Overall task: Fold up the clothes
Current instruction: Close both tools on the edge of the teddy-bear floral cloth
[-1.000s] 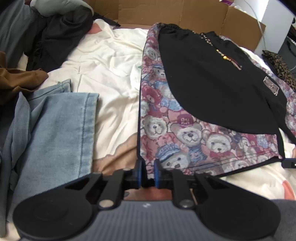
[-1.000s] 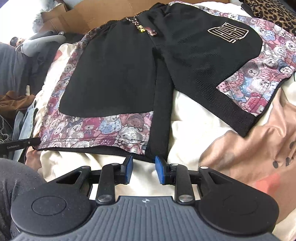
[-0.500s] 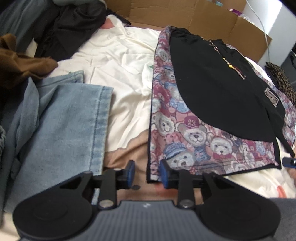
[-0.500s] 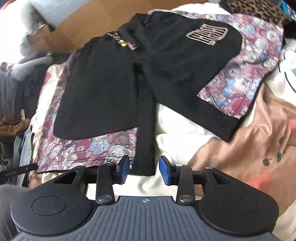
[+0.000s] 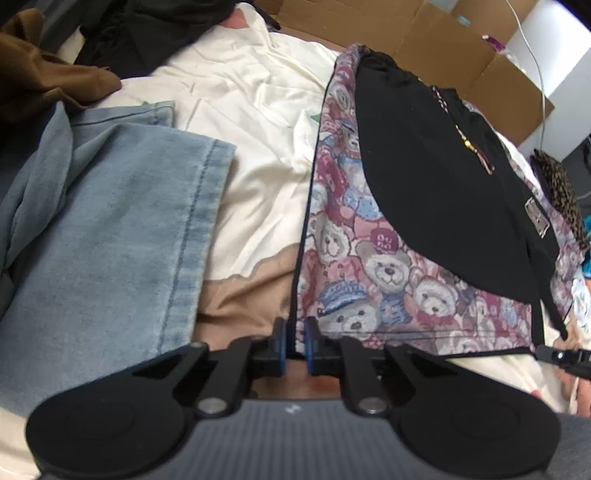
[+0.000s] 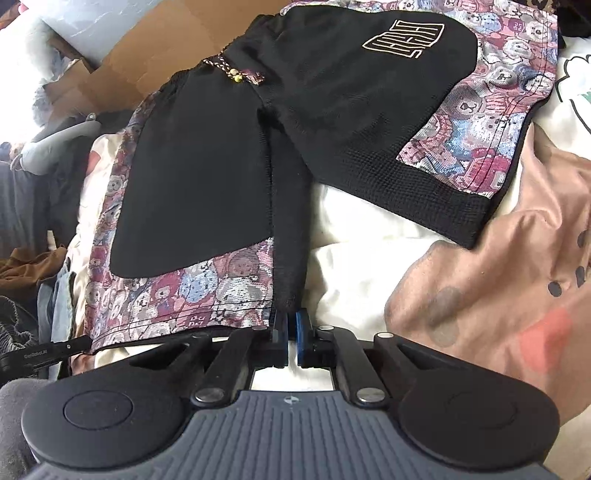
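Observation:
Black shorts with teddy-bear print panels [image 5: 424,177] lie flat on a cream bedsheet [image 5: 258,110], waistband far from me and leg hems near. My left gripper [image 5: 295,343] is shut on the near outer corner of the left leg's hem. In the right wrist view the same shorts [image 6: 199,177] spread out with a white logo on the right leg. There my right gripper [image 6: 291,332] is shut on the black inner edge of the left leg's hem. Each gripper's tip shows at the edge of the other's view, the right gripper [image 5: 561,356] and the left gripper [image 6: 44,350].
Light blue jeans [image 5: 110,240] lie left of the shorts, with a brown garment [image 5: 44,74] and dark clothes [image 5: 155,29] behind them. A cardboard box [image 5: 443,37] stands along the far side. A leopard-print cloth [image 5: 561,195] sits far right. Peach-printed sheet [image 6: 498,295] lies right.
My left gripper opened half a second ago and has closed again on the hem corner. My right gripper, open before, moved in and closed on the black inner hem edge.

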Demonstrator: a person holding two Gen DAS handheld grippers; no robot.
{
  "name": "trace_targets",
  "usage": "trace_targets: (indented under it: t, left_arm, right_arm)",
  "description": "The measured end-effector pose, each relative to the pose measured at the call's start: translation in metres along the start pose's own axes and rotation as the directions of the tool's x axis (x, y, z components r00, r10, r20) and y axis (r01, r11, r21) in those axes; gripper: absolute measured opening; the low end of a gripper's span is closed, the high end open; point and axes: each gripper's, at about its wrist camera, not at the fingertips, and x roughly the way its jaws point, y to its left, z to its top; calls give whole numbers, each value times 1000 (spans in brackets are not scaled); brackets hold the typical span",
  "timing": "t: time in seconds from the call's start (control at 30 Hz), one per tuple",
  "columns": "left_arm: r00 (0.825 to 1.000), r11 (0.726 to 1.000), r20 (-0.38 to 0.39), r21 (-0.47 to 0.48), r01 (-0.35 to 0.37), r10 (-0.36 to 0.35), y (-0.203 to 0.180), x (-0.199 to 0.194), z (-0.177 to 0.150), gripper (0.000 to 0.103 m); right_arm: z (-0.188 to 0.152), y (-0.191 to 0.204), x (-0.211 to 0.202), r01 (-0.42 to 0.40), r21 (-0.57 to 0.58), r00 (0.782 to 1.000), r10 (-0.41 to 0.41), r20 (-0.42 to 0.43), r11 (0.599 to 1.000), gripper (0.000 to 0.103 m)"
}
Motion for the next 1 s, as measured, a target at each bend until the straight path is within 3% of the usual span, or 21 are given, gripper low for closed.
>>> trace_targets:
  t: [0.17,0.33,0.4,0.43,0.5,0.8,1.0]
  left_arm:
    - [1000,1000,27,6,11,-11,2,-15,5,7]
    - [1000,1000,0,0,-1,1,2,-5,2,9]
    - [1000,999,4,-34,3,-3,5,-3,1,24]
    - [1000,999,6,-40,7,-7,6,-3,1,40]
    - [1000,998,11,-53,15,-14,9,-2,-1,43]
    - [998,994,21,-94,56,-54,20,-4,-6,41]
    - [995,988,40,-127,92,-87,21,-1,-9,35]
  right_arm:
    - [-2,2,-1,6,-25,1000,-7,-4,1000,1]
    - [-2,-1,1,17,-27,1000,-18,-15,999,1]
    - [-1,-2,1,22,-33,1000,-23,-19,999,1]
    - [0,-3,1,24,-28,999,-25,-21,999,1]
    - [0,-5,0,25,-6,999,-25,-24,1000,3]
    - [4,4,-12,38,-38,999,-37,32,999,5]
    - [8,7,-20,37,-48,998,-34,59,998,5]
